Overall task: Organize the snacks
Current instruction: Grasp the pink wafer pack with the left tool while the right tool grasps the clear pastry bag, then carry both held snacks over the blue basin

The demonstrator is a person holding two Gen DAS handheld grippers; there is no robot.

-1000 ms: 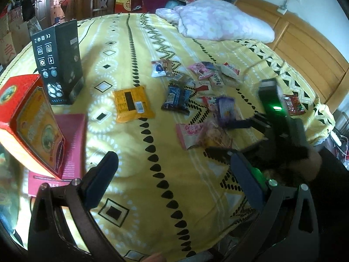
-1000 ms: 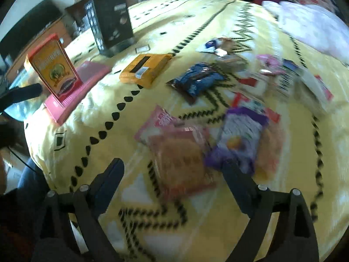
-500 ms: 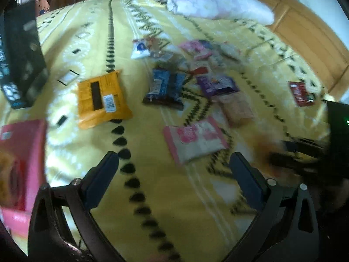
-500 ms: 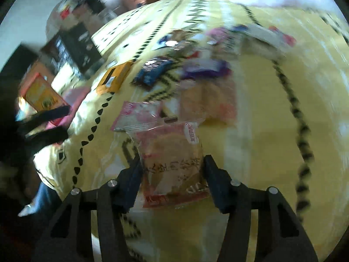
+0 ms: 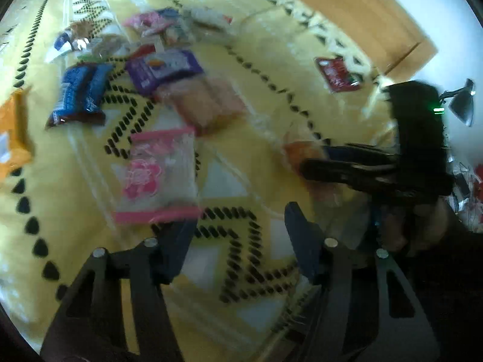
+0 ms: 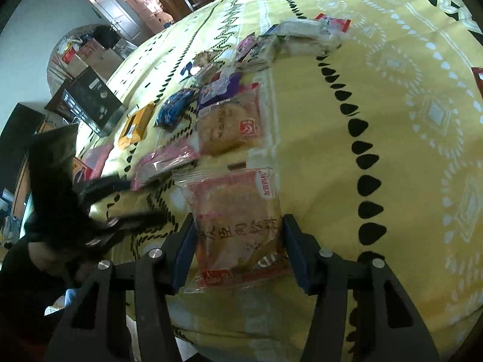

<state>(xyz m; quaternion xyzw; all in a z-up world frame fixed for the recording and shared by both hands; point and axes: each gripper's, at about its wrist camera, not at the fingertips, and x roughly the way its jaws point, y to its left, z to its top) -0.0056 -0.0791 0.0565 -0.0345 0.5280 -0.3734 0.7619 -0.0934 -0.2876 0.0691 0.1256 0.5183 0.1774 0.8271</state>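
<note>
Snack packets lie scattered on a yellow patterned bedspread. My right gripper is shut on a clear-wrapped pastry packet, a pad pressed on each side. The left wrist view shows that gripper from the side with the packet in it. My left gripper points down at the bedspread, its jaws closing with only cloth between them. A pink packet lies just past its left fingertip. The right wrist view shows the left gripper blurred, beside that pink packet.
Beyond lie a tan pastry packet, a purple packet, a blue packet and an orange packet. A black box and a pink box stand at the far left. A red packet lies near the wooden bed frame.
My right gripper closed on the pastry packet and carried it away from the pile while rolling. My left gripper came down toward the pink packet and its jaws narrowed.
</note>
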